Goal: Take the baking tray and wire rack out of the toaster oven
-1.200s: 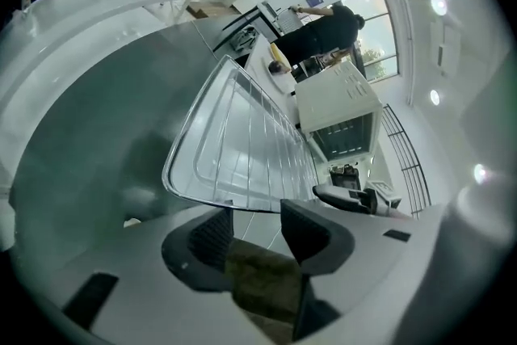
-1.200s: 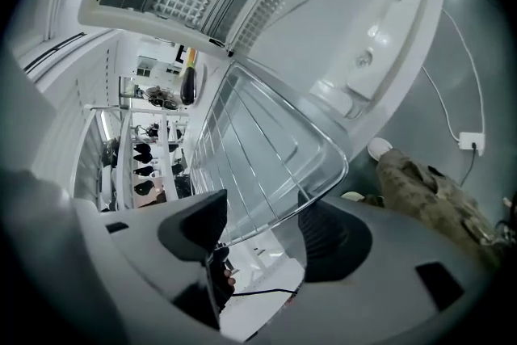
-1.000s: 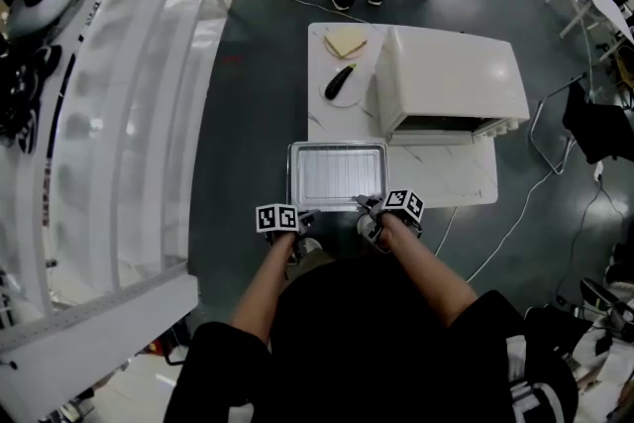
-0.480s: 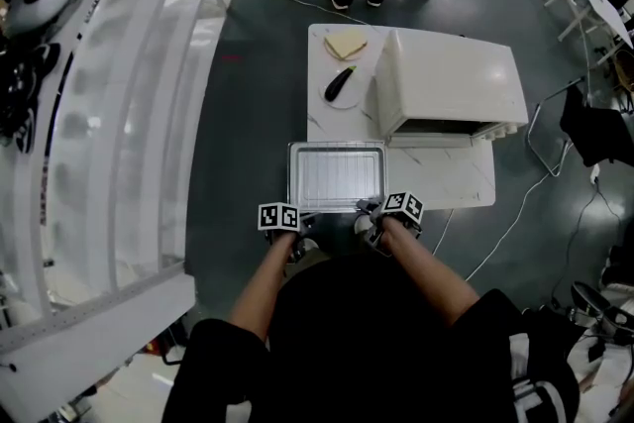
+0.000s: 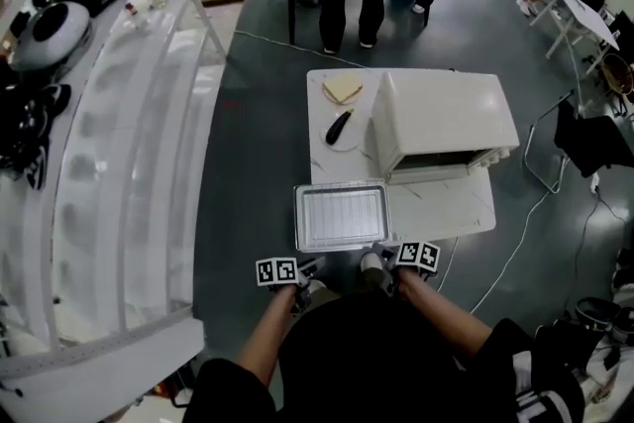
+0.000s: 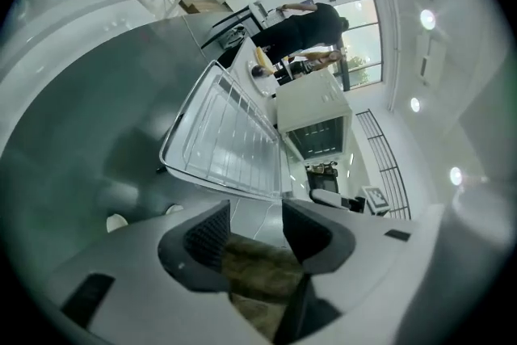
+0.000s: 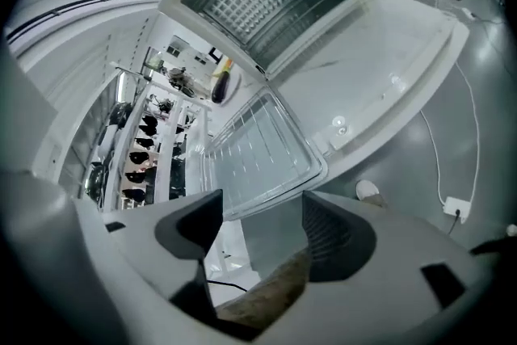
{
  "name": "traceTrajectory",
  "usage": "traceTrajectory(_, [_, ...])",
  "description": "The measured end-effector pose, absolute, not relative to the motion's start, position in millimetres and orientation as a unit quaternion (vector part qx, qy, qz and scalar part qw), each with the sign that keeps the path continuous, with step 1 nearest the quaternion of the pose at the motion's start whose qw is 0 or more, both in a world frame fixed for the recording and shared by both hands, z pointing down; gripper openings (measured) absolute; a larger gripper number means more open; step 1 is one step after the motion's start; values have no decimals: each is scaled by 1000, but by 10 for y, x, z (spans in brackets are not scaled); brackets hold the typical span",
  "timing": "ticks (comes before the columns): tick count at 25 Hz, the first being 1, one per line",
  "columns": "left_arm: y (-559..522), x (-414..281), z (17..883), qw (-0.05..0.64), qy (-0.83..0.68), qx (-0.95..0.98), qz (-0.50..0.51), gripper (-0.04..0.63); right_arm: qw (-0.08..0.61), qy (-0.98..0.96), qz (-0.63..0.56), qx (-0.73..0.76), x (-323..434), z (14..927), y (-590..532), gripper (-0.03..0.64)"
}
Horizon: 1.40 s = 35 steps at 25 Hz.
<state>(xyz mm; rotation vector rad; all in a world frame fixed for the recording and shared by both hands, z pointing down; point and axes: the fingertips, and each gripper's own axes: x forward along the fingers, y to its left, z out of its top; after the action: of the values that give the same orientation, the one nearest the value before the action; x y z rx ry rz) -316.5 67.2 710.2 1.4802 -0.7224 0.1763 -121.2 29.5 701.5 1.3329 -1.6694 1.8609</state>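
Your left gripper point(image 5: 308, 264) and right gripper point(image 5: 375, 260) hang empty, jaws just opened wider, near the tray point(image 5: 299, 218) with its rack point(image 5: 342, 218); from overhead, the oven point(image 5: 441, 119) roof hides its cavity.

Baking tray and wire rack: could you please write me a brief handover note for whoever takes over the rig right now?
Left gripper: open, empty, short of the tray's near edge.
Right gripper: open, empty; its jaws have just been opening.
Things: the baking tray, with the wire rack lying in it, sits on the table in front of the toaster oven. Its near edge seems to overhang the table's corner.
Done: both appear to be out of the oven.
Left: probably push the tray fully onto the table and confirm nothing remains inside the oven.
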Motion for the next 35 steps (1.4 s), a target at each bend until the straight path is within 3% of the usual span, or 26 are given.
traceTrajectory(7, [668, -3089, 6412, 584, -336, 739, 12, 193, 131, -673, 506, 523, -944, 6110, 348, 288])
traceTrajectory(13, [633, -2850, 5794, 489, -354, 797, -23, 188, 101, -721, 410, 549, -595, 5464, 455, 139])
traceTrajectory(16, [669, -2532, 5370, 442, -371, 815, -47, 137, 49, -726, 414, 548, -220, 5182, 527, 79])
traceTrajectory(18, [723, -2252, 5127, 409, -388, 824, -54, 66, 16, -735, 413, 539, 80, 5033, 583, 40])
traceTrajectory(21, [818, -1740, 4889, 360, -418, 832, -53, 28, -2, -762, 384, 522, 590, 4867, 669, 28])
traceTrajectory(29, [1232, -95, 4343, 229, -526, 815, -78, 21, 34, -828, 245, 503, 2466, 4464, 1017, 29])
traceTrajectory(35, [1336, 326, 4216, 198, -540, 817, -52, 21, 15, -829, 202, 521, 2912, 4180, 1028, 29])
